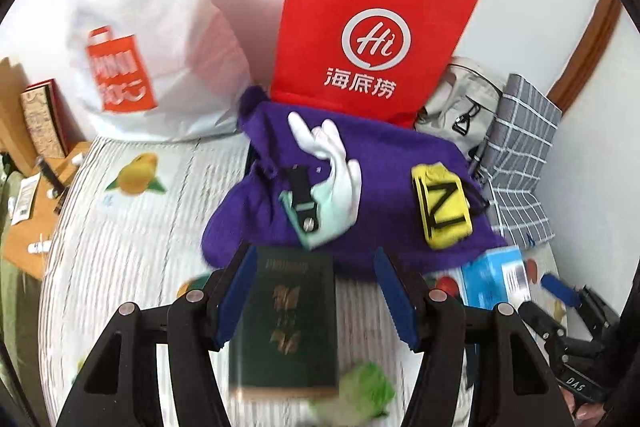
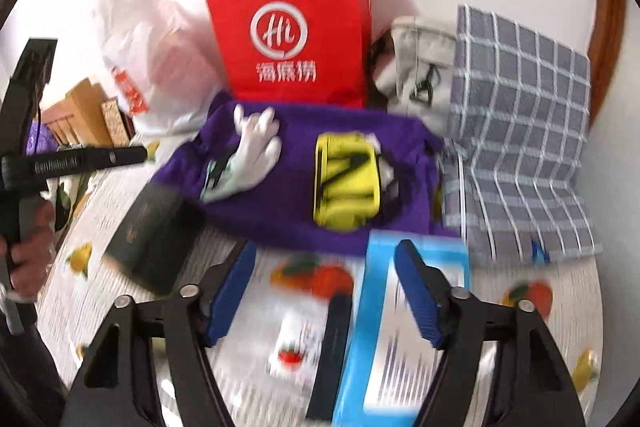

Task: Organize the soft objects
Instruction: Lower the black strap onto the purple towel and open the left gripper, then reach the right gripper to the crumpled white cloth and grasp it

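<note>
Purple fleece cloth (image 1: 360, 195) lies crumpled mid-bed against the red paper bag (image 1: 372, 27), both tongs hovering parted and empty.

From the left: a slick white plastic bag (image 1: 152, 27) slumps by the wall; the left gripper (image 1: 316, 303) gapes over a stiff green booklet (image 1: 288, 323), so it could nip that instead of fabric. A glossy white hand figure (image 1: 332, 167) and a yellow strap roll (image 1: 440, 203) sit on the fleece and would tumble if it is tugged. The right gripper (image 2: 324, 291) straddles a rigid blue box (image 2: 400, 327); checked cloth (image 2: 520, 127) lies folded beyond.
</note>
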